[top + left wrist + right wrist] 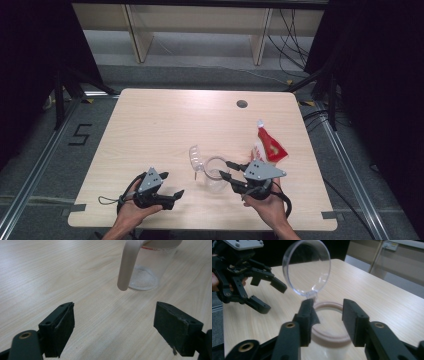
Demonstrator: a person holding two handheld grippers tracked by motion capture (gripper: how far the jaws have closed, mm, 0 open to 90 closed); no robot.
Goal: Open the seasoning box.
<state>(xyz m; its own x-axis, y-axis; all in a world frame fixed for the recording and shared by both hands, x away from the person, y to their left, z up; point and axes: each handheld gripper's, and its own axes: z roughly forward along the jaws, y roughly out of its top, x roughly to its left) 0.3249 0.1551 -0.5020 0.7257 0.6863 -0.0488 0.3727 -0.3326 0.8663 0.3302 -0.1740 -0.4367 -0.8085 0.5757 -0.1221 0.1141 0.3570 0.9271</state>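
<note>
a clear plastic jug with a pinkish rim and handle is seen at lower centre of the high view, standing on the desk, its hinged clear lid swung upright. the right gripper is placed at the jug's right side, its jaws partly open over the rim with nothing pressed between the pads; in the right gripper view the rim is seen between and below them. the left gripper is held at lower left of the high view, jaws wide open and empty, with the jug's handle seen ahead of it in the upper centre of the left gripper view.

the step in hand is judged to be a release at the rim. it would be done well if the jaws were opened fully before any pull back, so that the light jug is not dragged or tipped. a red packet lies just to the right of the jug and should be avoided. the near desk edge is close below both hands; broad open room is left toward the upper left of the high view
</note>
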